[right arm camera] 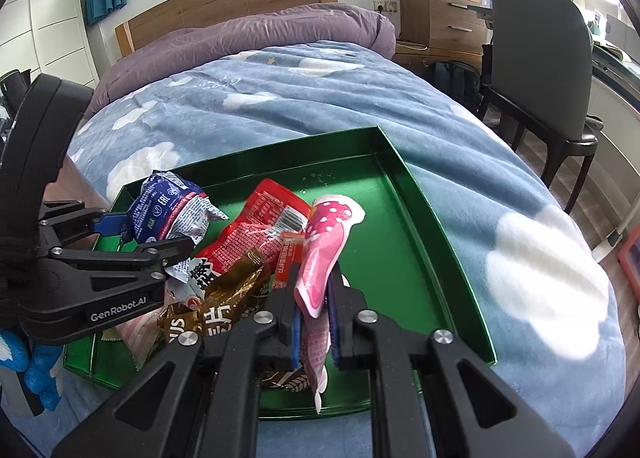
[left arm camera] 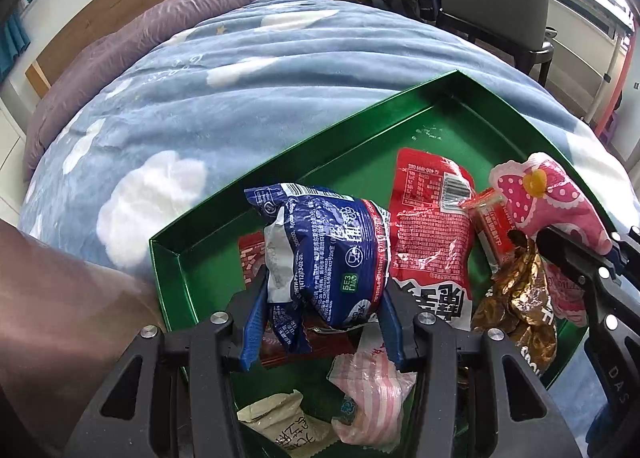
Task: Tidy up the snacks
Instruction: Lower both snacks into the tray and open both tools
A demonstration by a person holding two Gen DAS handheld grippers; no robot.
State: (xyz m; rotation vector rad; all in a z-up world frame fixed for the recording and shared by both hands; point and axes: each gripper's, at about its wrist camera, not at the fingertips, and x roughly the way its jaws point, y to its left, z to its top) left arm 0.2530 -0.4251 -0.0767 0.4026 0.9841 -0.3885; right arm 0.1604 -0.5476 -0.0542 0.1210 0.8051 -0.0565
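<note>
Green tray (right arm camera: 420,193) on bed collecting snacks: left gripper (left arm camera: 320,322) gripping, jaws part-open, blue packet (left arm camera: 332,254) above the pile; right gripper (right arm camera: 314,322) pinching pink pouch (right arm camera: 324,250), jaws fully closed, for placing inside

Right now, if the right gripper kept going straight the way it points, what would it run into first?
Holding the pink polka-dot packet, the right gripper points down into the green tray. Ahead looks like bare tray floor, so the packet would probably meet that first, though depth is hard to judge.
</note>
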